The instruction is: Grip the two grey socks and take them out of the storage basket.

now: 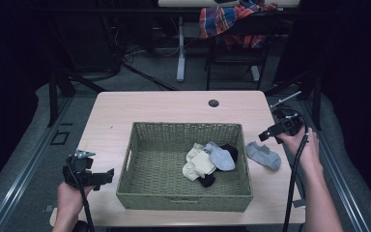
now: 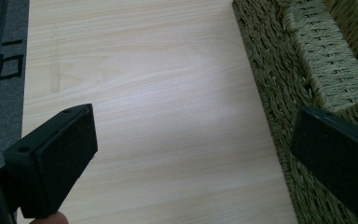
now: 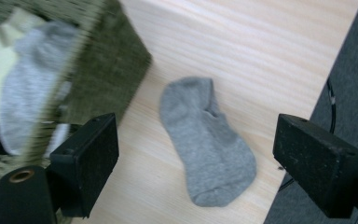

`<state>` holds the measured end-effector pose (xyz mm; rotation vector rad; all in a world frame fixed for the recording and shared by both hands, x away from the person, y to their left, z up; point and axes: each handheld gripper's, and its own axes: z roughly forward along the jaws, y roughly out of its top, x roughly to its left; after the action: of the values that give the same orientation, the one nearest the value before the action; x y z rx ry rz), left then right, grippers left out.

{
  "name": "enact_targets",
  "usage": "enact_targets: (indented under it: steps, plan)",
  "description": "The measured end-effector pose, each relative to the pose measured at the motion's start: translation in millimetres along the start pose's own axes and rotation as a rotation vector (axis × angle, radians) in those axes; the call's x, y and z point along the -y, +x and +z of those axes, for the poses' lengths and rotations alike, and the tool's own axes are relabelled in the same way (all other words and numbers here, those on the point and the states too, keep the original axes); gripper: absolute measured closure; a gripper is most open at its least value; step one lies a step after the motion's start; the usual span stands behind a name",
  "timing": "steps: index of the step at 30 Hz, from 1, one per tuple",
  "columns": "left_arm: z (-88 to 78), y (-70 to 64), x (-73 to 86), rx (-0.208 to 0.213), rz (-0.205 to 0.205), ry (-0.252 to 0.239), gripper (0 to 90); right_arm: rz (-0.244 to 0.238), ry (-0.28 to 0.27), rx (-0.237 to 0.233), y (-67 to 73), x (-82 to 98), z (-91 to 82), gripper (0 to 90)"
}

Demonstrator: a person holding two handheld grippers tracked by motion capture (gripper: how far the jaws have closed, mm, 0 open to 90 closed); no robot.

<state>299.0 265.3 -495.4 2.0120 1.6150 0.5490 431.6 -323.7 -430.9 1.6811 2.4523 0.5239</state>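
Grey sock (image 3: 205, 140) flat on the table (image 1: 164, 108), just outside the basket's right wall.

Soft knit, low-cut and foot-shaped, the sock lies alone on pale wood-grain laminate, with the right gripper (image 1: 266, 135) held above it, jaws spread wide and nothing between them; the sock shows in the gap below, untouched. The basket (image 1: 140, 193) is rectangular, woven of coarse olive-green cord, and holds a heap of socks (image 1: 207, 162) in cream, light grey and black; how many there are is hard to make out. In the right gripper view the basket's corner is blurred. The right forearm reaches up along the table's right edge. The left gripper (image 1: 107, 175) rests low at the basket's left wall, jaws apart and empty over bare table.
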Motion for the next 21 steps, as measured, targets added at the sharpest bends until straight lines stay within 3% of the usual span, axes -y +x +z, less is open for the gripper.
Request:
enact_targets:
  steps: [11, 17, 21]
  plan:
    - [-0.2, 0.6, 0.4, -0.002, 0.002, -0.001, 0.9, -0.221, -0.054, -0.013, 75.5, -18.4, -23.1, 1.9]
    - [-0.3, 0.3, 0.5, -0.002, 0.002, -0.002, 0.9, -0.342, -0.042, -0.065, 116.4, -26.9, -15.4, 1.8]
    - [-0.7, 0.6, 0.8, -0.002, 0.001, -0.003, 1.0, -0.364, -0.030, -0.068, 130.5, -30.7, -1.6, 2.7]
